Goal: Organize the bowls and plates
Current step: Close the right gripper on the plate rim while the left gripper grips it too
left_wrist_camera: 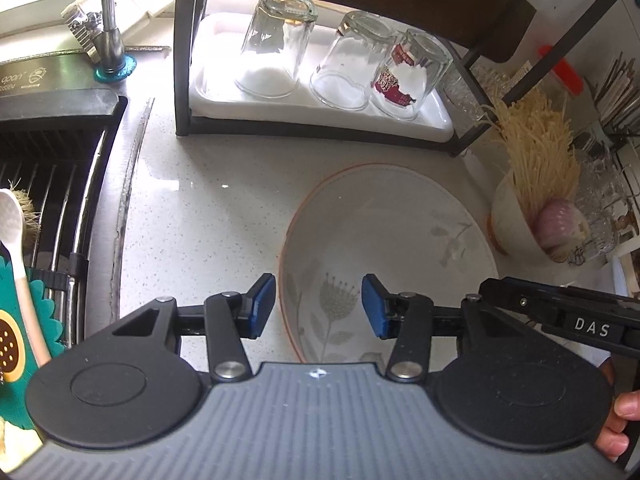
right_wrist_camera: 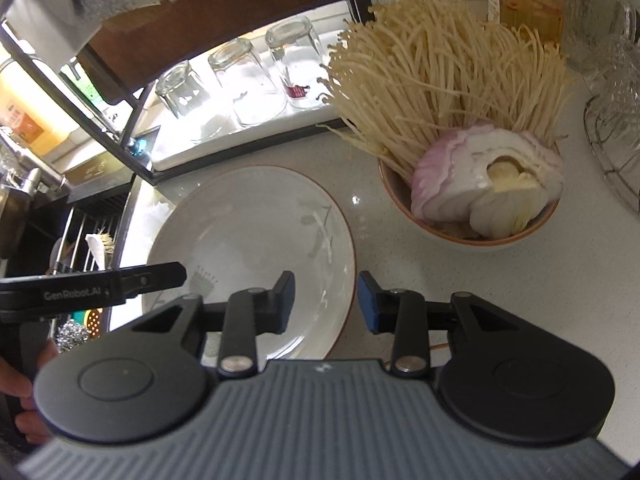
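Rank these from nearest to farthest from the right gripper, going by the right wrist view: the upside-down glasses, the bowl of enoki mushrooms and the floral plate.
From the right gripper:
1. Floral plate, its right rim lying between the fingertips.
2. Bowl of enoki mushrooms, beyond the plate, to the upper right on the counter.
3. Upside-down glasses, farthest, on the white tray under the rack at upper left.
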### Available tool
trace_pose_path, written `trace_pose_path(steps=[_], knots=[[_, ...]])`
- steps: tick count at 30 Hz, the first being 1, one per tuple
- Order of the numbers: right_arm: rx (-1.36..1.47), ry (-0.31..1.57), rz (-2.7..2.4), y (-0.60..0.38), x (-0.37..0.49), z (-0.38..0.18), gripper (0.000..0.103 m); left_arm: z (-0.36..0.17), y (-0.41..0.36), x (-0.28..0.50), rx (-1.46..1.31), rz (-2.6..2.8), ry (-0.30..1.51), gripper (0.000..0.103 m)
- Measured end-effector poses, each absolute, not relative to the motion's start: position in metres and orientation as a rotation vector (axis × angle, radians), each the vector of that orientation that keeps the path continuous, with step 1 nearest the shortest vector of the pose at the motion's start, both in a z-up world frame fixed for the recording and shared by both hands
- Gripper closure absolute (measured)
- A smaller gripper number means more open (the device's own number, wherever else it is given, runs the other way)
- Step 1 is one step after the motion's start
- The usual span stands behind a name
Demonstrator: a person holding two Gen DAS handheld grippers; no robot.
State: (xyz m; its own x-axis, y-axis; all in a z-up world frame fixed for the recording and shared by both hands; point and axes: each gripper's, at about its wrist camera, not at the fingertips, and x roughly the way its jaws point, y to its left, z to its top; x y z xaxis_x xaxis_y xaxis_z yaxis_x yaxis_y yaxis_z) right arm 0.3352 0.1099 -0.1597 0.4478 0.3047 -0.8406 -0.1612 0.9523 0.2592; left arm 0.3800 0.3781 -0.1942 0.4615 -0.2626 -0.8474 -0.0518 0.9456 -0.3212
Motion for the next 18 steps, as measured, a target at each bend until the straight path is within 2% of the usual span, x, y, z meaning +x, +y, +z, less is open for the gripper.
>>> trace_pose_path(steps=[4,8,13,18], knots=[[0.116,1.080,0.271,0.113,0.335,-0.163,0.077,-0.200,0.379,0.385,-0.331,-0.144,1.102,0.059],[0.110,1.076,0.260,0.115,0.338,-0.165,0.078,-0.203,0.379,0.392,-0.316,-0.145,1.107,0.070],[0.138,1.081,0.240,0.114,0.343,-0.171,0.084,-0.208,0.376,0.397,-0.277,-0.162,1.111,0.076],[0.191,1.100,0.234,0.109,0.343,-0.180,0.087,-0.210,0.375,0.398,-0.279,-0.156,1.092,0.077]])
